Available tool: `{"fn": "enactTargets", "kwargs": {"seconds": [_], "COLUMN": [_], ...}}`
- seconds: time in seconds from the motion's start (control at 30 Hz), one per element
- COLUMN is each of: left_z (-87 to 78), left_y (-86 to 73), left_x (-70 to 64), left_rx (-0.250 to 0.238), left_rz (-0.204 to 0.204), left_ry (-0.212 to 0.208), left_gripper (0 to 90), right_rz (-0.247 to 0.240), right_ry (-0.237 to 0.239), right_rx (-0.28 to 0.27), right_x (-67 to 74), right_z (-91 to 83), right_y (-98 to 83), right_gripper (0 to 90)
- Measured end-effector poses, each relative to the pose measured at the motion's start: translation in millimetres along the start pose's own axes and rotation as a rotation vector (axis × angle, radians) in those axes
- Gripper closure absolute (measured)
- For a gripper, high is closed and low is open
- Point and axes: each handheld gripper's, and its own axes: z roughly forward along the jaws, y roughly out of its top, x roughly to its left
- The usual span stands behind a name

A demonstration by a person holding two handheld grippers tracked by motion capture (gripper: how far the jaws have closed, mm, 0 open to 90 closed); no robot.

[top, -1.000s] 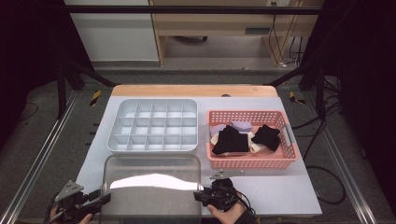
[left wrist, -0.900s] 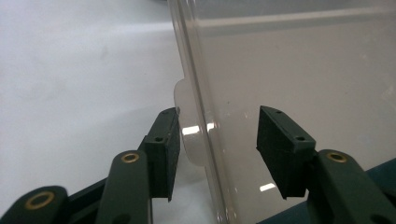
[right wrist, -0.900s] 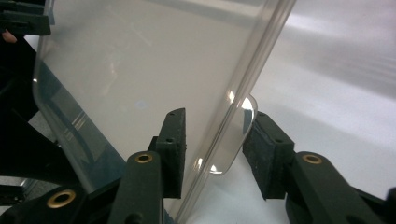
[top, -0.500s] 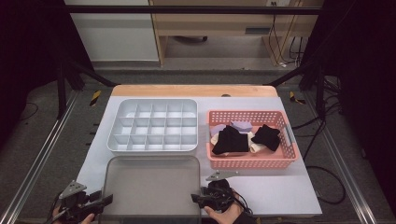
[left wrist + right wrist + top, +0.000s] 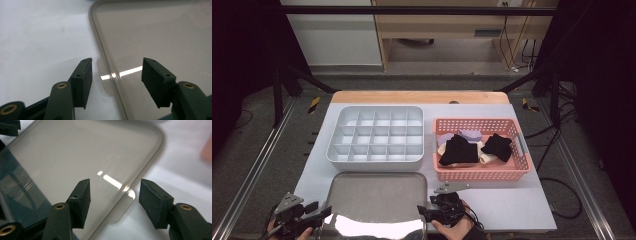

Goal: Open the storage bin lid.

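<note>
Clear lid (image 5: 377,197) was seen lying flat on the white counter (image 5: 512,205), just in front of the grey divided tray (image 5: 377,135), with the pink basket (image 5: 524,170) of dark socks (image 5: 459,150) to the right. Left gripper (image 5: 115,75) and right gripper (image 5: 113,195) were set astride opposite lid edges; both sets of jaws had just been opening, pads apart, nothing clamped.

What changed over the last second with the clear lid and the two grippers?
The clear lid has settled flat on the table; its bright glare shrank toward the near edge. Both the left gripper and right gripper have just been opening: their jaws straddle the lid's side tabs without pressing, so it is released. The compartment tray and sock basket stayed put.
</note>
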Motion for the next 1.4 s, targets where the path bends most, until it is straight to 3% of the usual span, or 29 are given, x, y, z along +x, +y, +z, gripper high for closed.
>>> {"fn": "enactTargets", "kwargs": {"seconds": [0.13,0.3,0.5,0.87,1.03,1.17,1.3,1.4], "left_z": [-0.6,-0.1,0.6,13.3,25.2,29.2,30.1,31.0], "left_y": [11.3,28.7,55.1,70.7,67.8,62.9,60.1,58.4], "left_x": [5.3,9.7,7.4,-2.6,-8.3,-8.4,-9.4,-9.7], "left_rx": [-0.049,-0.102,-0.178,-0.191,-0.172,-0.201,-0.175,-0.167], "left_rz": [0.024,0.019,0.006,0.014,0.076,0.107,0.092,0.084], "left_ry": [0.005,-0.007,-0.006,0.032,0.076,0.06,0.027,0.031], "left_gripper": [39.3,37.7,34.5,33.7,38.2,37.9,38.0,37.0], "right_rz": [-0.023,-0.027,-0.073,-0.064,-0.038,-0.029,-0.022,-0.018], "right_ry": [-0.008,-0.013,-0.034,-0.093,-0.128,-0.149,-0.188,-0.205], "right_rx": [-0.061,-0.112,-0.191,-0.277,-0.303,-0.307,-0.289,-0.284], "right_x": [-3.9,-6.1,-6.8,-20.9,-35.5,-42.7,-56.0,-62.8], "right_z": [-8.8,-18.1,-35.9,-62.8,-71.5,-72.0,-67.4,-63.6], "right_y": [4.3,10.9,23.7,49.2,62.7,67.6,80.5,88.7], "right_gripper": [40.5,40.4,41.0,40.8,41.4,41.3,42.4,43.4]}}
